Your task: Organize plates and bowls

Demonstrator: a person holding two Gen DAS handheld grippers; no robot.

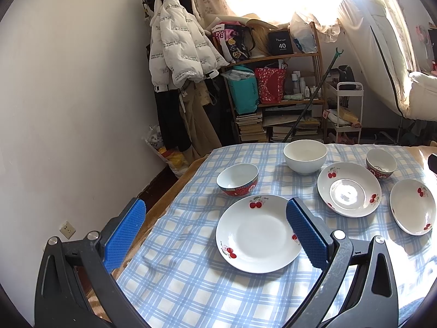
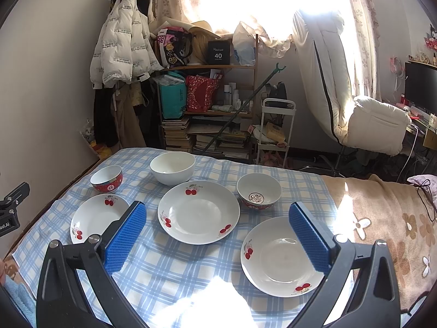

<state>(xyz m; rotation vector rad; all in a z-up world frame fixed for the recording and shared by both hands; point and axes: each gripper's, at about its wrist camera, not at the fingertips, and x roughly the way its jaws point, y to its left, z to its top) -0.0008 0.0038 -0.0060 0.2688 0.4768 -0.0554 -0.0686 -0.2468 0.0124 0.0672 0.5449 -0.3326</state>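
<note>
Three white cherry-print plates lie on the blue checked cloth (image 2: 174,268): a left plate (image 1: 258,233) (image 2: 95,218), a middle plate (image 1: 349,188) (image 2: 198,211) and a right plate (image 1: 412,210) (image 2: 282,257). A plain white bowl (image 1: 304,156) (image 2: 172,167) stands at the back. One red-rimmed bowl (image 1: 237,179) (image 2: 106,178) sits far left, another (image 1: 380,163) (image 2: 259,190) behind the right plate. My left gripper (image 1: 215,220) hovers open over the left plate's near-left edge. My right gripper (image 2: 217,222) is open above the cloth, between the middle and right plates.
The cloth covers a bed with a brown flowered blanket (image 2: 382,218) on the right. A white wall (image 1: 68,109) runs close along the left. Behind the bed stand a cluttered wooden shelf (image 2: 207,104), hanging coats (image 2: 123,41) and a white cart (image 2: 275,128).
</note>
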